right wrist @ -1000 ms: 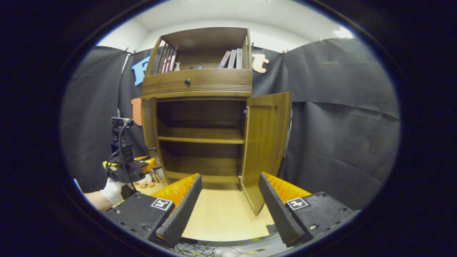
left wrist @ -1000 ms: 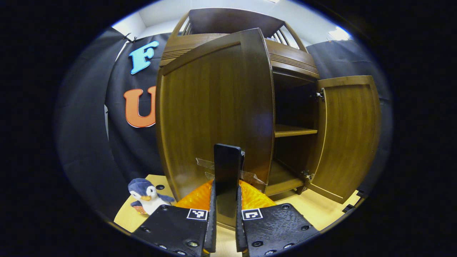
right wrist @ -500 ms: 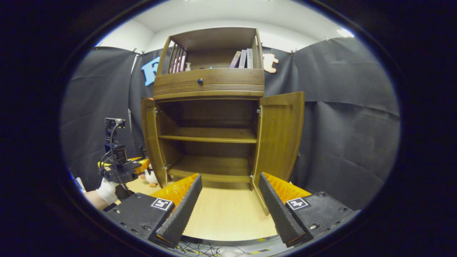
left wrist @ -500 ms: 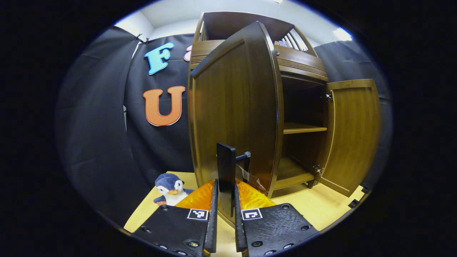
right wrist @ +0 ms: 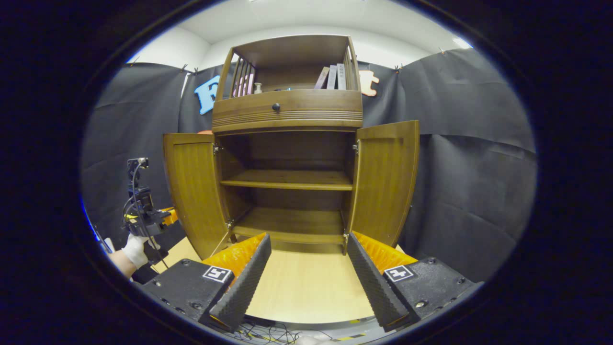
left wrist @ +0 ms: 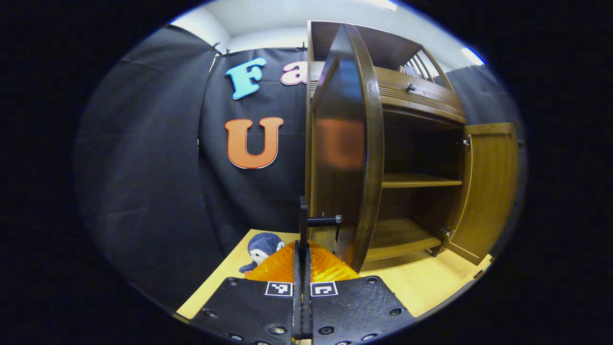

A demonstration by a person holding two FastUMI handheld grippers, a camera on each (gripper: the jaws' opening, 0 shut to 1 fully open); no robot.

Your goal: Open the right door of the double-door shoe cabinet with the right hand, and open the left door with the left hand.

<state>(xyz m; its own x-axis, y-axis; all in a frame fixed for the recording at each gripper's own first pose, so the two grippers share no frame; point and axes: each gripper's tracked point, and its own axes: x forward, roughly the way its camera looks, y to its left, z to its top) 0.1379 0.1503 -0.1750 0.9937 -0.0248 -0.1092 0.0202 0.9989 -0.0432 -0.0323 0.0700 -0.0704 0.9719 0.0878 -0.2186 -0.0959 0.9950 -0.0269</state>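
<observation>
The brown shoe cabinet (right wrist: 287,112) stands with both lower doors swung out. In the right gripper view the left door (right wrist: 191,191) and the right door (right wrist: 385,182) flank the bare shelves (right wrist: 287,179). My right gripper (right wrist: 309,238) hangs open in front of the cabinet, touching nothing. In the left gripper view the left door (left wrist: 345,143) is almost edge-on, and my left gripper (left wrist: 302,245) is shut on its black handle (left wrist: 303,223). The right door (left wrist: 488,187) stands open beyond. Farther off, a gloved hand (right wrist: 134,247) holds the left gripper (right wrist: 168,216) beside the left door.
A penguin plush (left wrist: 261,247) sits on the light wooden floor (right wrist: 306,287) left of the cabinet, close to my left gripper. A drawer with a knob (right wrist: 276,107) and books (right wrist: 333,76) sit above the doors. Cables (right wrist: 268,330) lie at the near edge.
The left door has swung wide open with my left gripper on its handle, moving leftward. The right gripper has stayed open and still.
</observation>
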